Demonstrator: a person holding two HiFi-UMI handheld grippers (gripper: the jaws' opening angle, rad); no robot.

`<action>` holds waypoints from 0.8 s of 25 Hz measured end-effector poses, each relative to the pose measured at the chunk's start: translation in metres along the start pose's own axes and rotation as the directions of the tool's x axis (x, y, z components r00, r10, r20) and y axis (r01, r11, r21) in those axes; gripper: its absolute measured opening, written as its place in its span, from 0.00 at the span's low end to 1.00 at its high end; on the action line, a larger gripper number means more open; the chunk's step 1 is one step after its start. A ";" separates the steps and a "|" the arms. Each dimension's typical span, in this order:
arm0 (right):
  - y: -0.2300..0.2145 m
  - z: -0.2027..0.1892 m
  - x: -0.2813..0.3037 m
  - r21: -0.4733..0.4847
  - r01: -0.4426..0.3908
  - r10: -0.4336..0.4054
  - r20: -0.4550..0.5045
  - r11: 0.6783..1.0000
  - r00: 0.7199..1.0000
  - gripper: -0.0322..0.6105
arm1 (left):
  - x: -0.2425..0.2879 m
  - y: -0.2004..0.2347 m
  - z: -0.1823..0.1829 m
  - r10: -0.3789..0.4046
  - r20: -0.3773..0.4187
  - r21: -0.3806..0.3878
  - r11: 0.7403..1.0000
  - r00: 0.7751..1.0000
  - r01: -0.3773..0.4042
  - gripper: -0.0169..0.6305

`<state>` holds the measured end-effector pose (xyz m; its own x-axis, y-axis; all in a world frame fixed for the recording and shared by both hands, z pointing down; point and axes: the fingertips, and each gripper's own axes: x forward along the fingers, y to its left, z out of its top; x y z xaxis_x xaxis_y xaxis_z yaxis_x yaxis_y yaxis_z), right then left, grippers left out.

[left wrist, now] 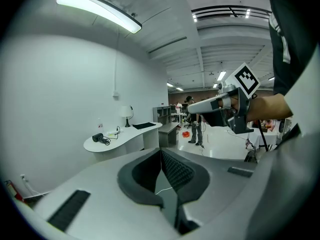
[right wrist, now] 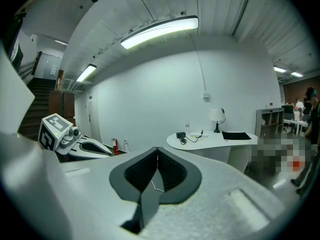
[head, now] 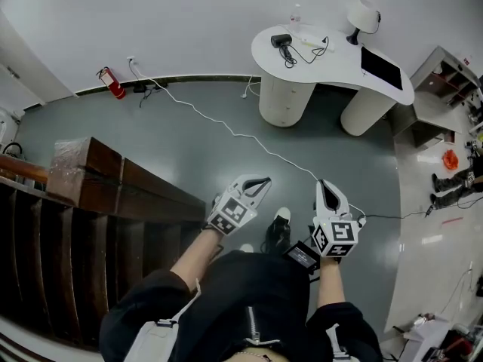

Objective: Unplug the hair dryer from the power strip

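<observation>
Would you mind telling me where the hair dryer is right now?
In the head view the hair dryer lies at the left end of the curved white table, beside a black cord, with the lamp further right.

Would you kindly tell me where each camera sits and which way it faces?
Head view: on the person's head, looking steeply down at the grey floor and curved white desk; forearms, left gripper and right gripper show.
Left gripper view: on the left gripper, along its shut jaws towards the desk; the right gripper shows.
Right gripper view: on the right gripper, along its shut jaws towards the desk; the left gripper shows.
Shared: all show the desk and black hair dryer.
</observation>
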<state>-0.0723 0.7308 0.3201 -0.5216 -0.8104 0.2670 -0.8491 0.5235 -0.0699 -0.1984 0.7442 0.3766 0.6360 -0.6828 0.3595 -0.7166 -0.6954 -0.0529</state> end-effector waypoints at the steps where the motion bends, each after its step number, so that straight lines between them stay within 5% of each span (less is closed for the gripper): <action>1: -0.007 0.003 0.009 -0.004 -0.005 0.005 0.003 1.000 1.000 0.06 | 0.008 0.006 0.002 0.001 -0.004 0.001 1.000 1.000 -0.001 0.04; 20: -0.164 0.070 0.148 0.013 -0.115 0.115 0.022 0.993 0.993 0.06 | 0.179 0.095 0.065 0.081 -0.051 -0.047 0.995 0.995 -0.084 0.04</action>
<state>-0.0156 0.5067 0.3039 -0.6173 -0.7505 0.2360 -0.7845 0.6097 -0.1131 -0.1343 0.5418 0.3754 0.5600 -0.7247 0.4015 -0.7800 -0.6245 -0.0391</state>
